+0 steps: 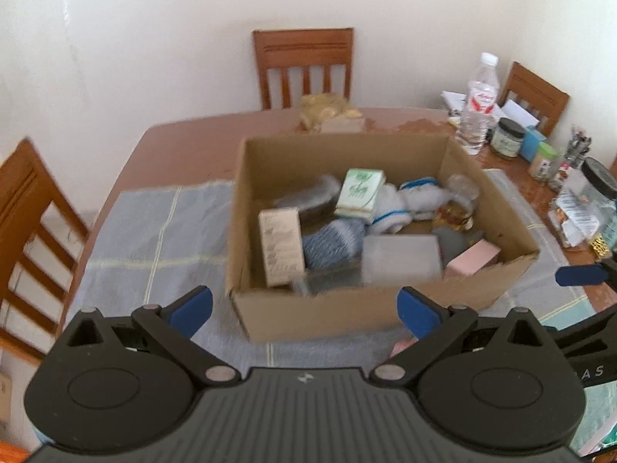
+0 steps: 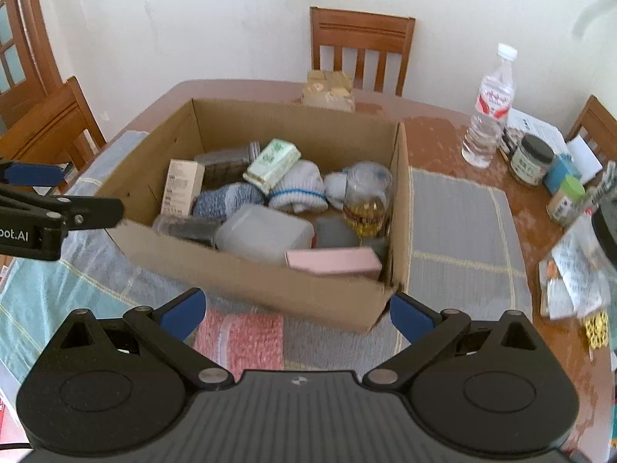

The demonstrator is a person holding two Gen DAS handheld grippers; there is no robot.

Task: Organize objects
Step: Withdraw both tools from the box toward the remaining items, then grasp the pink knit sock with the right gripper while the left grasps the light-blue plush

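Now, by item —
Left gripper (image 1: 304,310): jaws spread wide, nothing between the blue fingertips (image 1: 194,308); it hovers just short of the near wall of the cardboard box
Right gripper (image 2: 297,310): jaws also wide apart and empty, held above the pink knitted cloth (image 2: 246,337) that lies on the mat just in front of the box
Cardboard box (image 1: 339,318): open-topped, sitting on the grey checked placemat (image 1: 154,239) in the middle of the brown table (image 1: 185,146)
Box contents: a green-and-white carton (image 1: 358,191) lying on a white sock with blue stripe (image 2: 299,189); a blue-grey sock (image 1: 331,245) beside a tall beige carton (image 1: 279,245); a frosted plastic container (image 2: 262,233); a pink box (image 2: 333,260) leaning in the near right corner; a clear jar with yellow contents (image 2: 366,202) by the right wall
Beside the box: a water bottle (image 2: 489,112) standing upright well to the right, with a dark-lidded jar (image 2: 532,160) and a green-capped jar (image 2: 567,195) near it
Behind the table: a wooden chair (image 1: 304,67) against the white wall
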